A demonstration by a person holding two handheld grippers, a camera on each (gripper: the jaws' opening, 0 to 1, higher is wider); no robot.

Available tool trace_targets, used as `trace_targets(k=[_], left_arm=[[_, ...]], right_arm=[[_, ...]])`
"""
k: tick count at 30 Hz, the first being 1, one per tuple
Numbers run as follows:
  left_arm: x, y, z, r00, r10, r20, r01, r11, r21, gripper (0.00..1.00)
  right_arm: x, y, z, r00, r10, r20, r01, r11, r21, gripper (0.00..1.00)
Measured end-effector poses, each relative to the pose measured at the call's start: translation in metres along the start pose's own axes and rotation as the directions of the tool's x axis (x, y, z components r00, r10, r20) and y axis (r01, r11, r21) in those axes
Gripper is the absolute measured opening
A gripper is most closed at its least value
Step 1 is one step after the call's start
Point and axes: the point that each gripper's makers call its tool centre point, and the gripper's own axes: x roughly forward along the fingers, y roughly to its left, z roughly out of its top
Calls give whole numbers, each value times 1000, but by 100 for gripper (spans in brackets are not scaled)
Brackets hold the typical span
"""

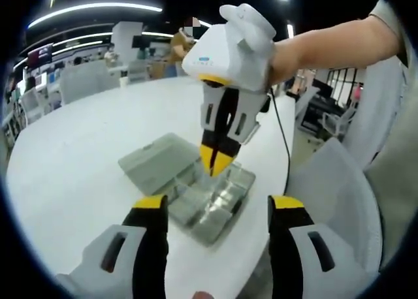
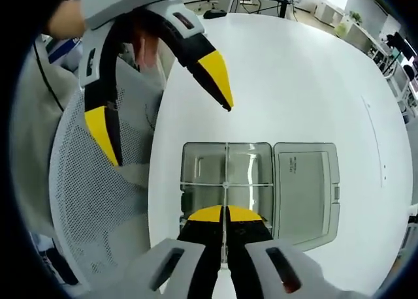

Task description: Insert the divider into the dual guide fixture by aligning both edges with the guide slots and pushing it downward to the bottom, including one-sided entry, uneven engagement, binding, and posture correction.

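- step in hand, as i judge it: seating the divider (image 2: 225, 181) into the clear compartment box (image 2: 196, 181) that serves as the guide fixture; the box sits open on the white desk (image 2: 313, 83), its lid (image 2: 305, 188) laid flat to one side.
- right tongs (image 2: 225, 215): tips pressed together directly above the box, seemingly pinching the top edge of a thin clear plate; the plate is hard to make out against the box, so the grip is probable, not certain.
- in the right gripper view a thin upright line runs from the tips across the box and meets a cross wall, so the divider appears at least partly down in its slots. depth of engagement cannot be told.
- in the left gripper view the right tongs (image 1: 215, 163) point steeply down into the box (image 1: 212, 207), held by a bare forearm (image 1: 326, 47) reaching in from the far side.
- left tongs (image 1: 215, 211): jaws wide apart, holding nothing, poised short of the box near the desk edge; in the right gripper view they (image 2: 170, 126) hang open above a mesh chair back (image 2: 104, 201).
- next move, judged: press straight down with both edges level; if one side binds, ease up and square the plate. the left tongs could steady the box.
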Motion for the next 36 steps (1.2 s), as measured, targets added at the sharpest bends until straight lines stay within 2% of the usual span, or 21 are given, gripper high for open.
trace_targets(k=[36], left_arm=[[-1, 0, -8, 1000, 2, -7, -2, 1000, -13, 61]], right_arm=[[22, 3, -6, 1000, -16, -16, 15, 999, -30, 0]])
